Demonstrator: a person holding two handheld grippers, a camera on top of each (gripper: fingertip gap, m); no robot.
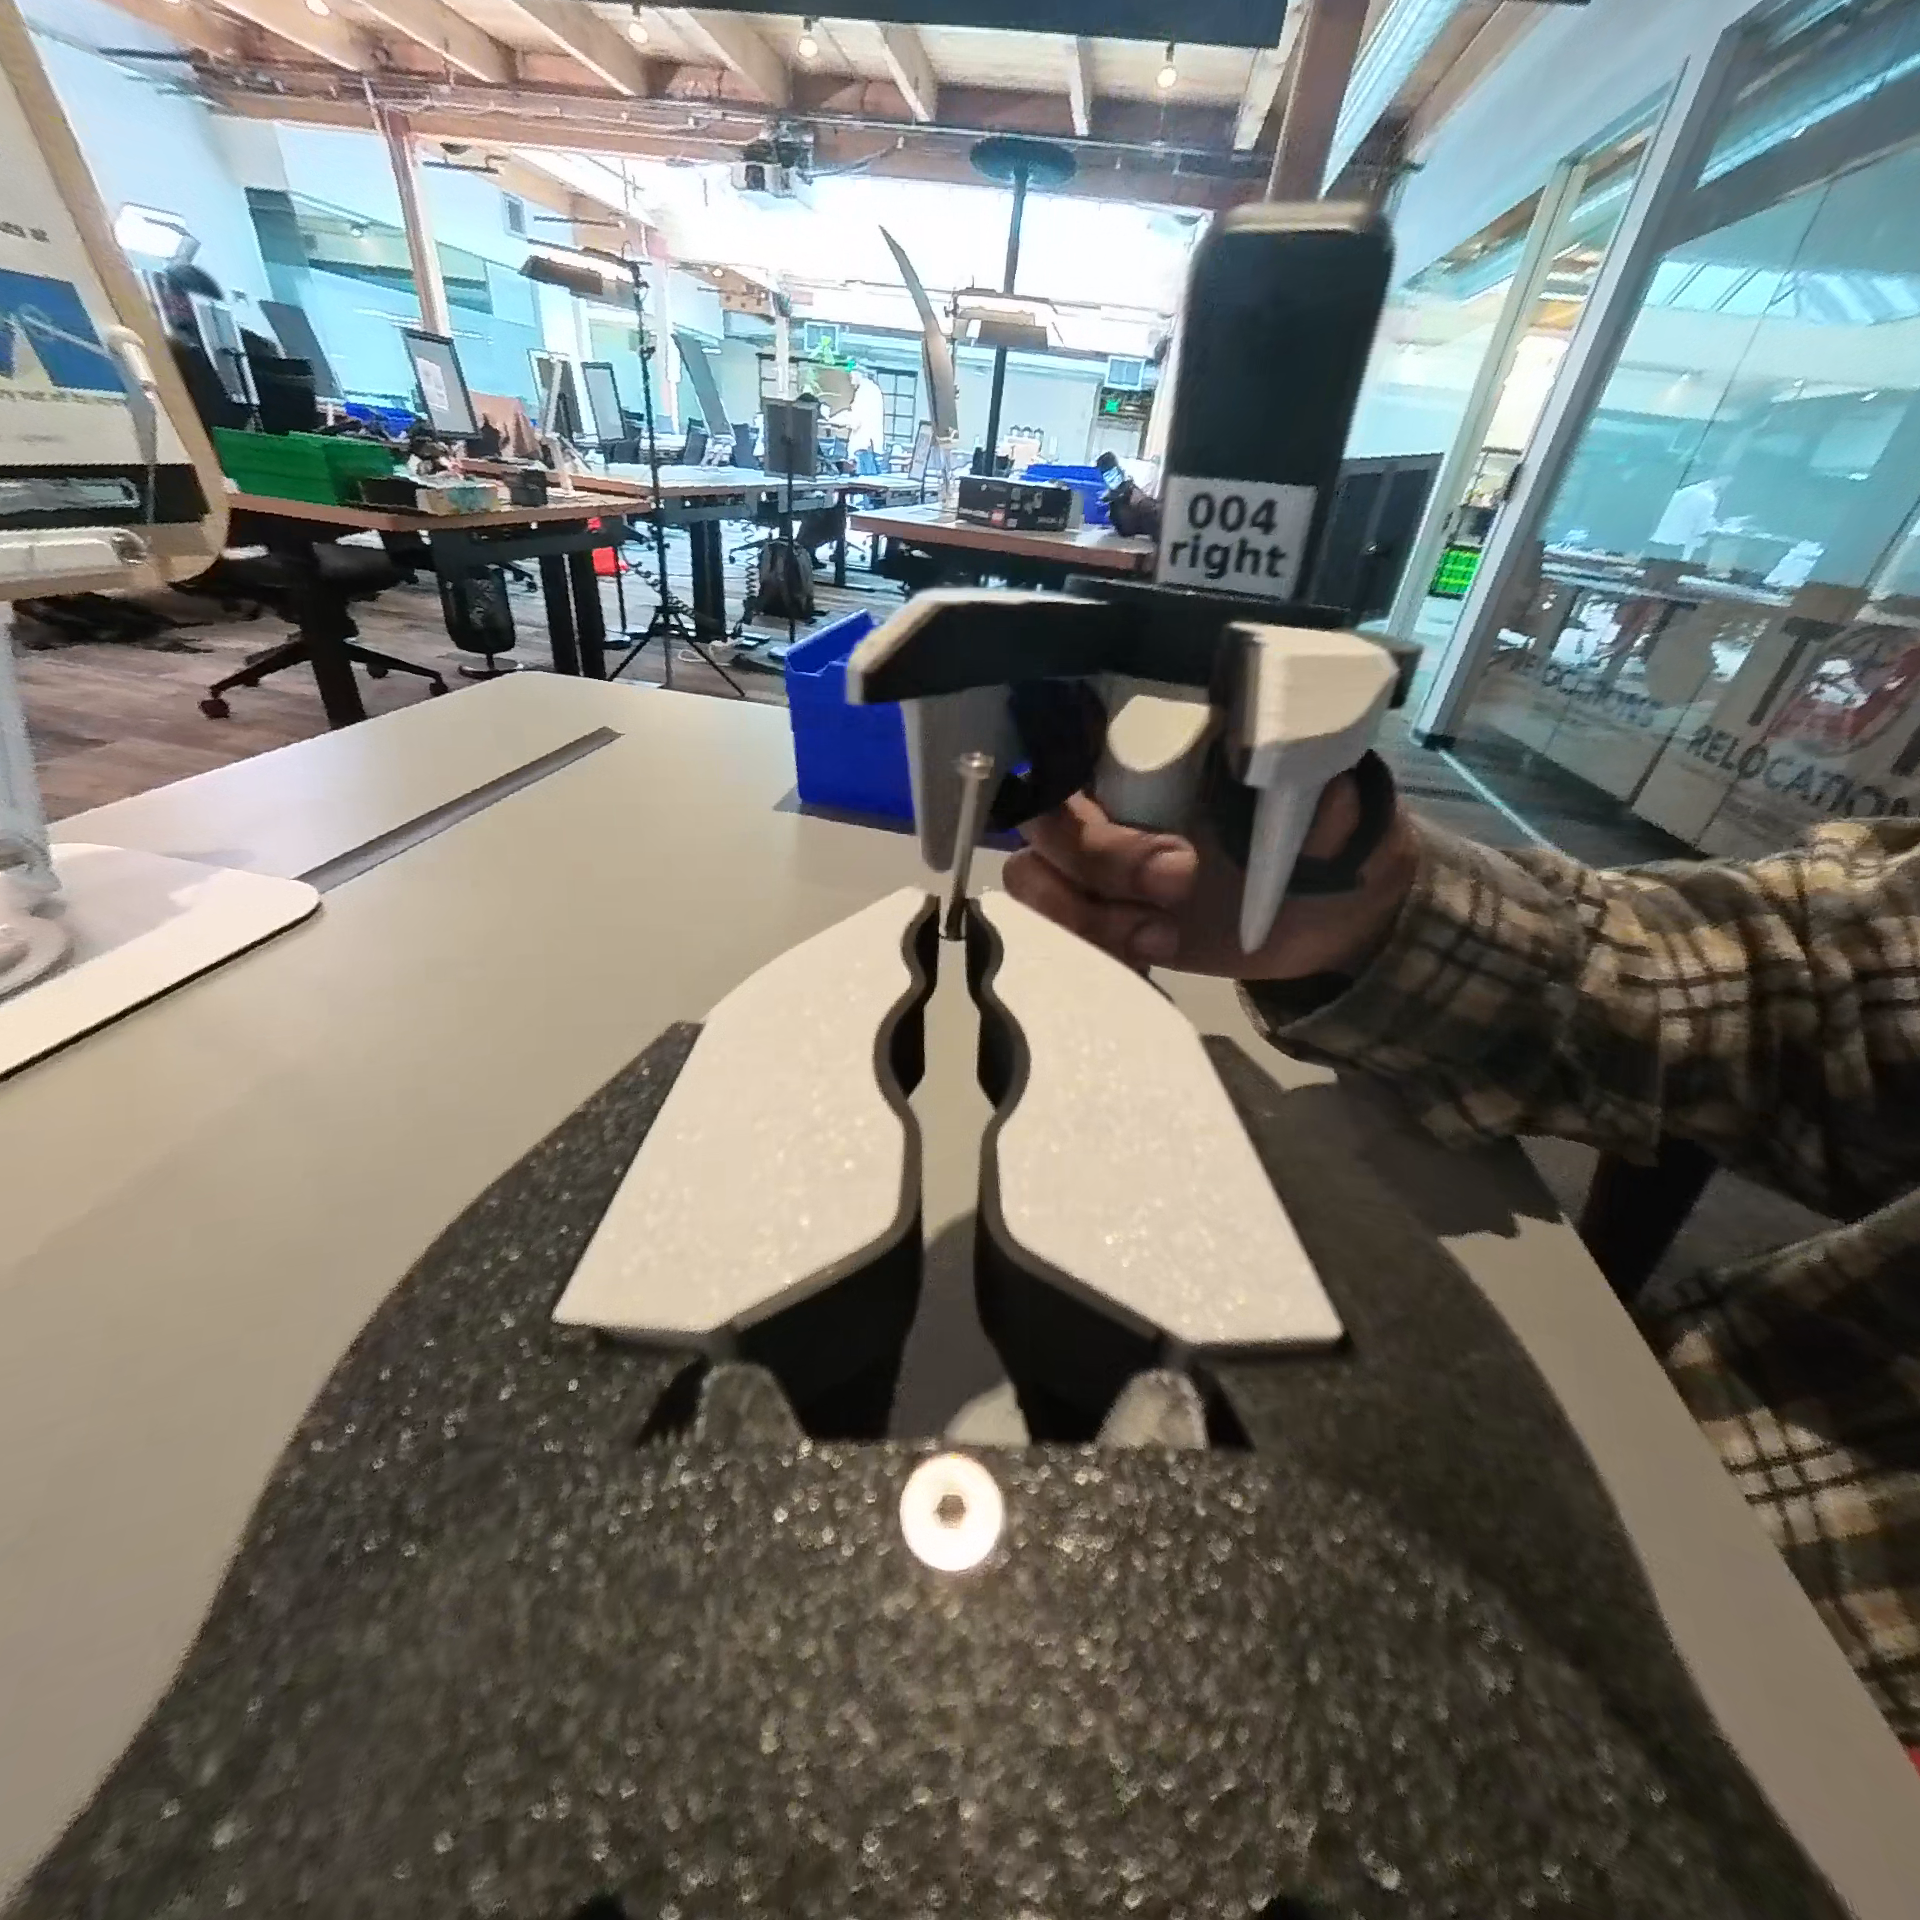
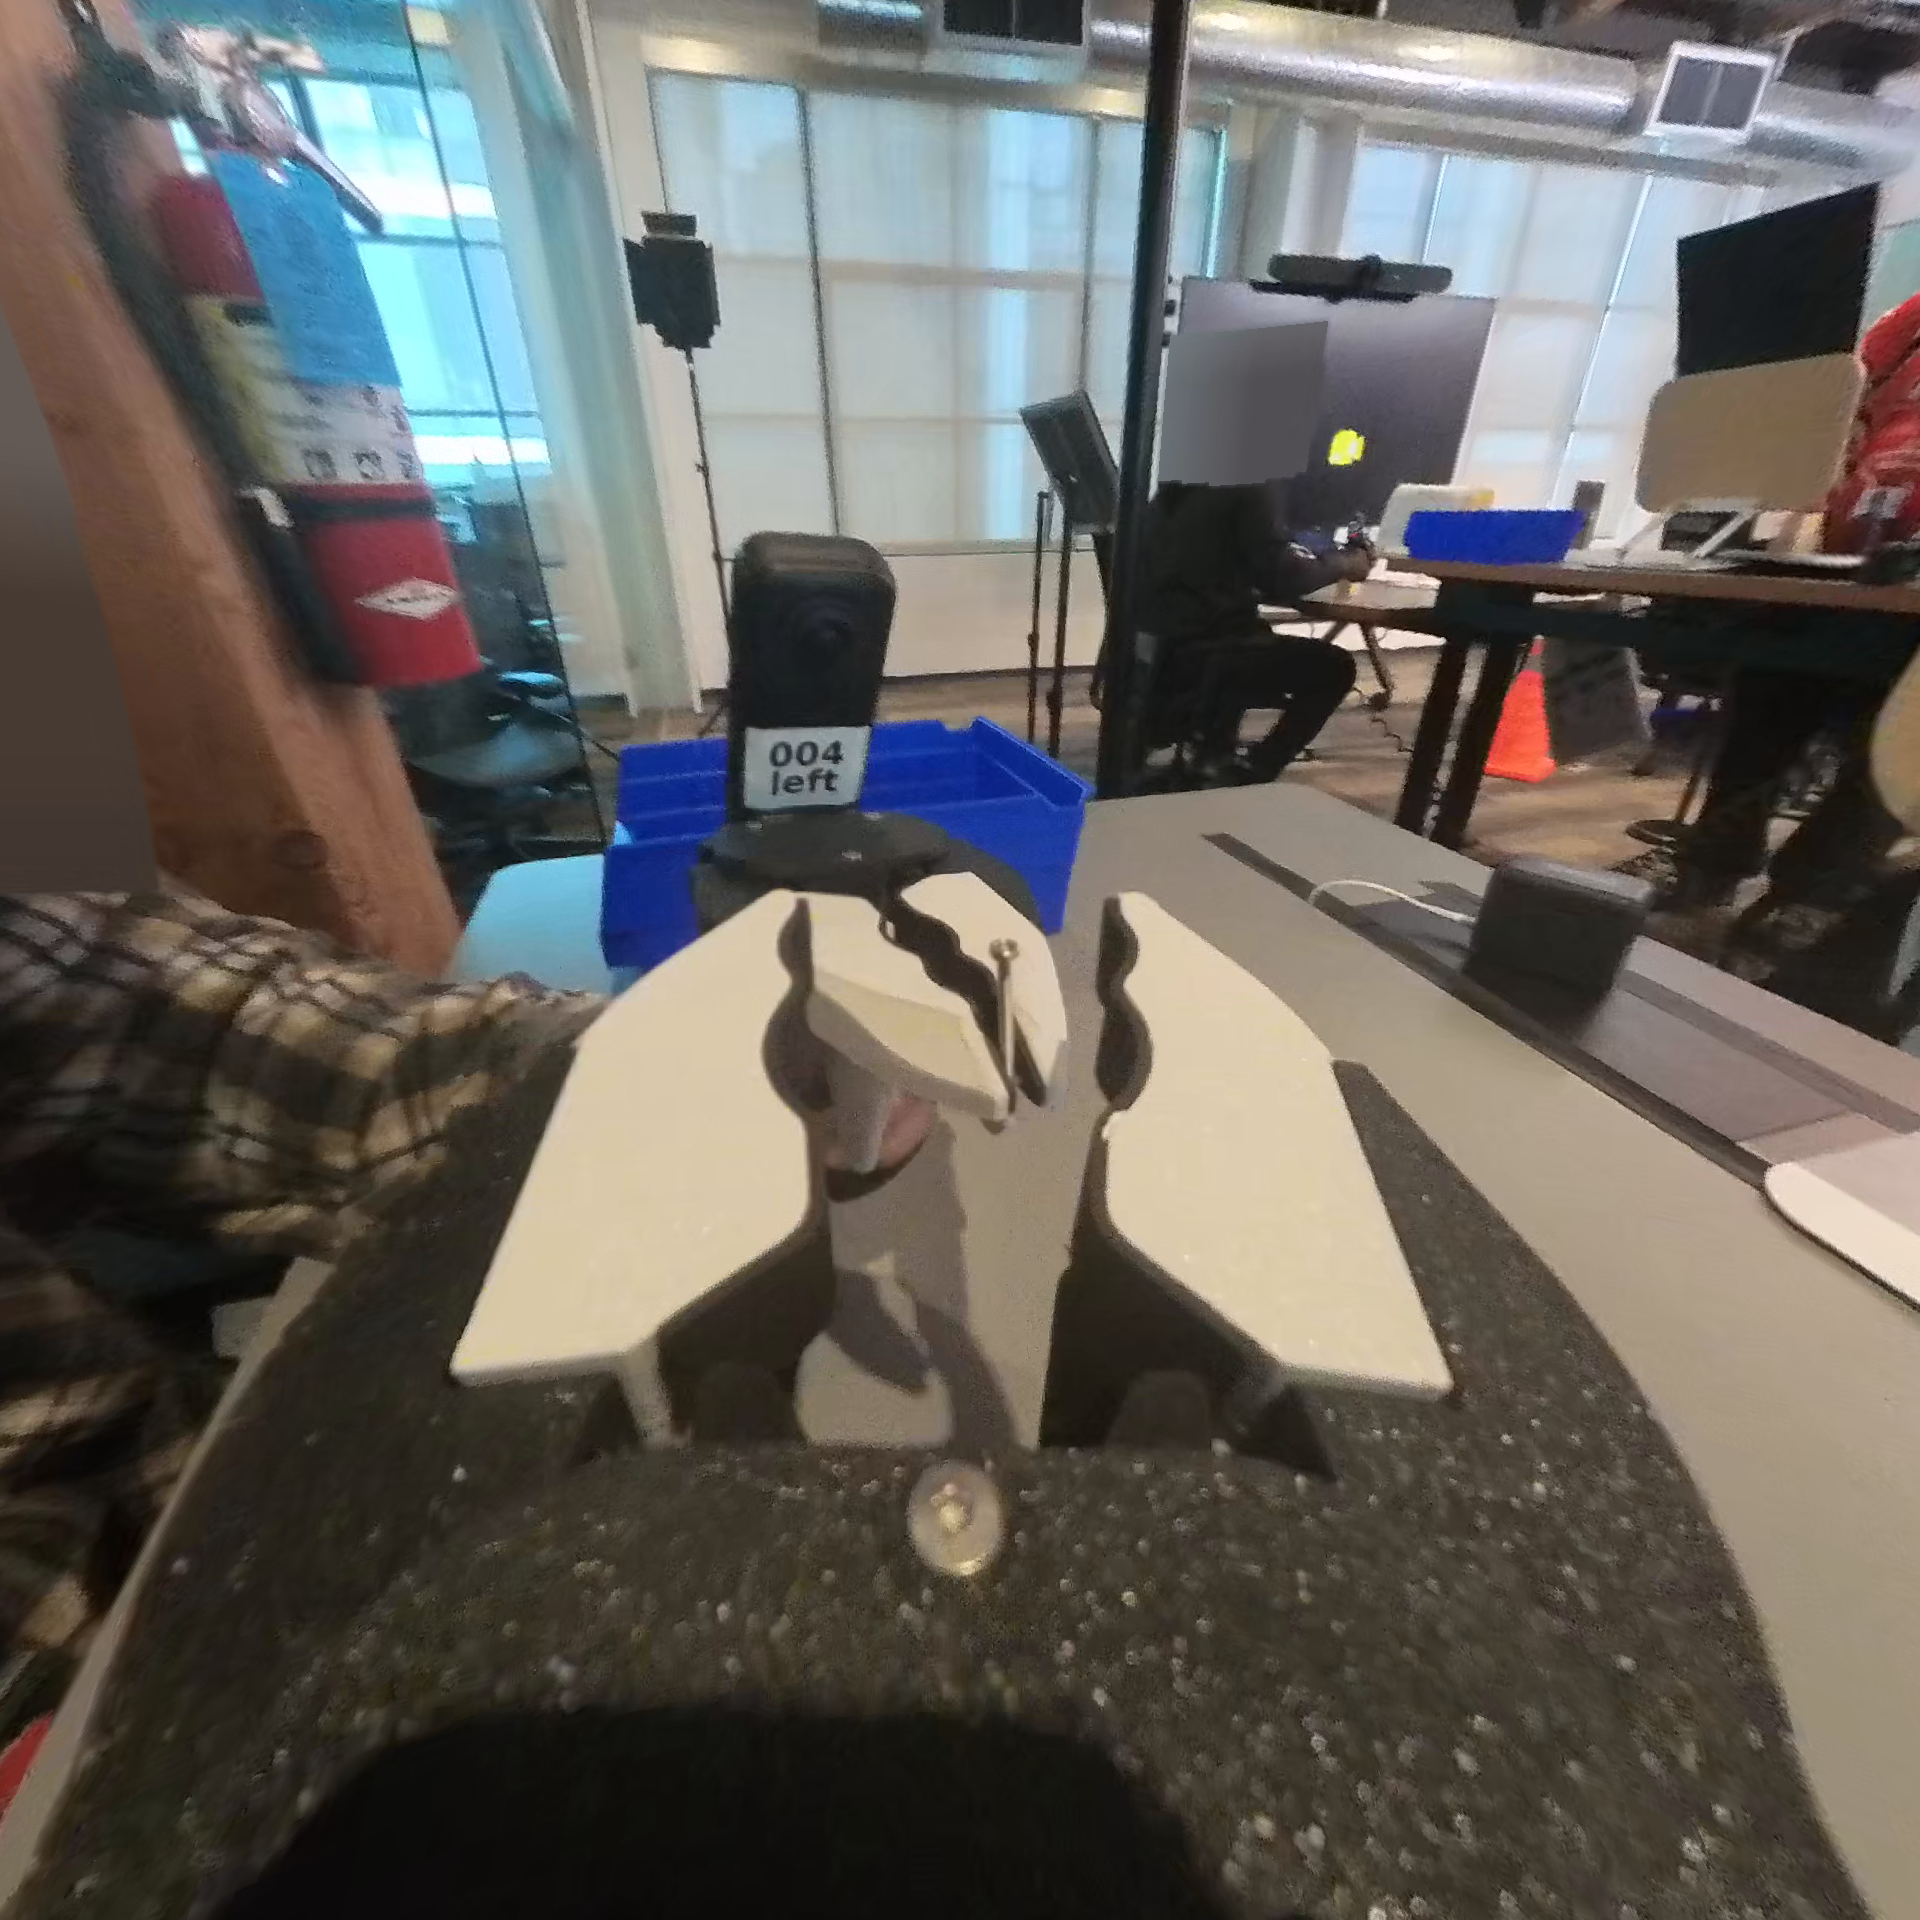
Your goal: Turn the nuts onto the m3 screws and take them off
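- Screw (image 1: 964, 844) is standing nearly upright, long axis vertical, head (image 1: 975, 766) pointing up and lower end pinched at the very tips of the left gripper (image 1: 951, 925).
- Left gripper's jaws are sitting almost together, clamped on the screw's lower end; whether a nut is sitting there is too small to tell.
- In the right wrist view the screw (image 2: 1006, 1013) is leaning slightly, head uppermost, rising from the tips of the left gripper (image 2: 1023, 1086), which is facing the camera.
- Right gripper (image 2: 945, 925) is showing its jaws apart, with nothing between them; the left gripper's tips and the screw are sitting in the gap between its fingers (image 2: 1236, 1122).
- In the left wrist view the right gripper (image 1: 1101, 894) is hanging fingers-down just behind the screw, one white finger (image 1: 951, 769) directly behind the screw's shaft, the other (image 1: 1273, 831) off to the right.
- Hand (image 1: 1132, 894) in a plaid sleeve (image 1: 1621, 997) is gripping the right gripper's handle.
- Both grippers are hovering over the grey table (image 1: 416, 1039), toward its far edge.
- Blue bin (image 1: 847, 717) is sitting at the table's far edge, beyond the grippers.
- Small black box (image 2: 1553, 935) is resting near the table's right edge, beside a dark slot.
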